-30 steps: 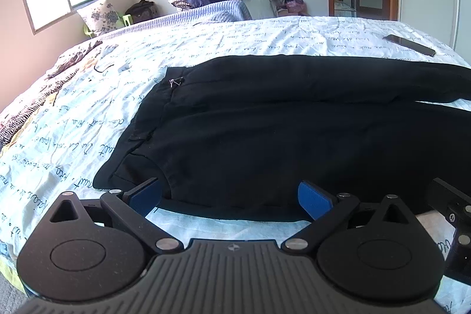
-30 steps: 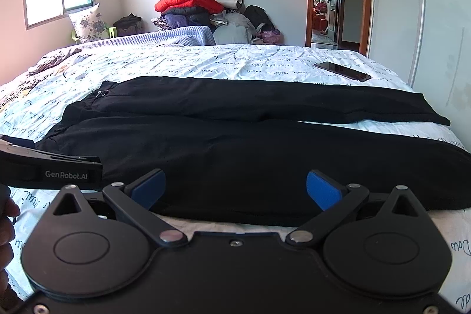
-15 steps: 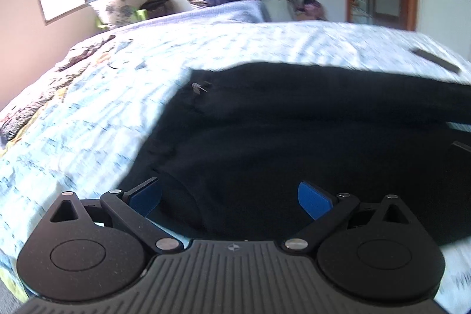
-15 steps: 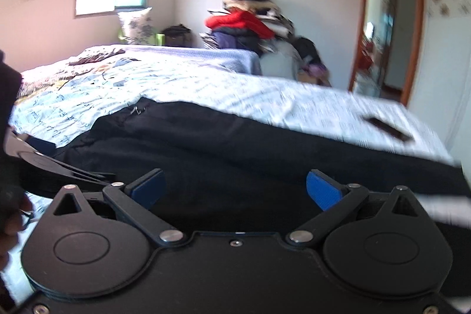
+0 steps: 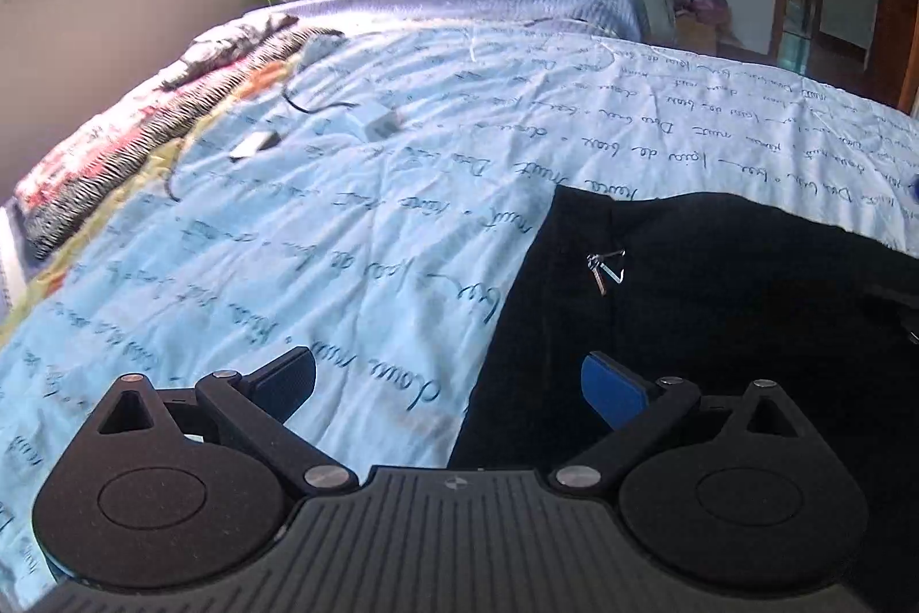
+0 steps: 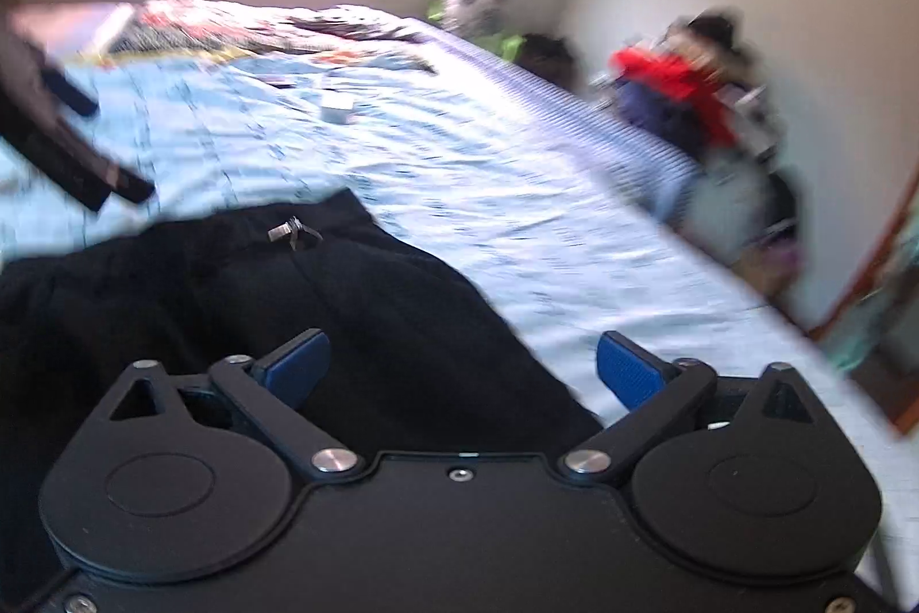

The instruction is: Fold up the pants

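the black pants lie flat on the bed, filling the lower right of the left wrist frame, with the waist edge running up from the bottom centre to a corner near the middle right. a small metal zip pull shows just inside that edge. in the right wrist view the pants fill the lower left, with the same pull near their upper edge; that view is blurred, so fine detail there is hard to read.

the left gripper has its fingers wide apart, holding nothing, one finger over the bedspread and the other over the black cloth, so the waist edge runs between them. the right gripper is also spread wide and empty, its left finger over the pants and its right finger over the bedspread. neither visibly touches the fabric. part of the left gripper shows as a dark shape in the upper left of the right wrist frame.

no fold looks started; the likely step is a grab at the waist.

risks from here: the fingers could pinch the bedspread along with the pants, since the edge sits directly on soft, wrinkled cover. they could catch only the top layer, so the layers slide apart on the lift. the zip pull could snag a finger pad. uneven grips from the two sides would skew the fold. a charger and cable lie well apart in the upper left and look safe.
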`<act>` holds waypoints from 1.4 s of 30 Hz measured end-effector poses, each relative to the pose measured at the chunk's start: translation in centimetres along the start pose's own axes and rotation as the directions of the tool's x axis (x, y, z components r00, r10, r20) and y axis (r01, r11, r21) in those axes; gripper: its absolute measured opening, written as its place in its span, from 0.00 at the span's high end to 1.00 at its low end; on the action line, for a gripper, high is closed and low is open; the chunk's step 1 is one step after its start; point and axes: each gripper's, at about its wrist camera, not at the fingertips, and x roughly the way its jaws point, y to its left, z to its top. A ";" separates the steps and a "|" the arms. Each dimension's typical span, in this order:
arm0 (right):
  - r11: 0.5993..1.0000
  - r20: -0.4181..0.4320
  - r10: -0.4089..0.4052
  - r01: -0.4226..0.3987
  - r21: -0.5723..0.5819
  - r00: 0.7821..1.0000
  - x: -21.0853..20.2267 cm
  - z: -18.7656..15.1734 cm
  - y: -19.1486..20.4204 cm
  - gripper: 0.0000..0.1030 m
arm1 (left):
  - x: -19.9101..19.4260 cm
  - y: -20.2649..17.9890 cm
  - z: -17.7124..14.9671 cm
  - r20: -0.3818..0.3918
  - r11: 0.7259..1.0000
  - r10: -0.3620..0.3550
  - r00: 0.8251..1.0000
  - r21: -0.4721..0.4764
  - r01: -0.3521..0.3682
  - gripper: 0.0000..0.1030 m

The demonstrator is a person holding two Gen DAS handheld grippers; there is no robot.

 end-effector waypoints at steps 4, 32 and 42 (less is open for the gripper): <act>0.995 -0.067 0.086 -0.083 0.050 0.994 5.6 1.8 -3.2 0.17 | 2.1 -1.7 1.6 -0.016 0.999 -0.028 0.999 0.043 0.029 0.02; 0.928 -0.057 0.055 -0.072 -0.365 0.997 4.2 0.6 3.4 0.86 | 14.3 -3.7 9.9 -0.288 0.793 -0.540 0.791 -0.491 0.362 0.19; 0.925 -0.009 0.035 -0.036 -0.379 0.999 3.4 -0.1 3.4 0.86 | 13.3 -1.9 8.4 -0.211 0.714 -0.595 0.776 -0.582 0.389 0.93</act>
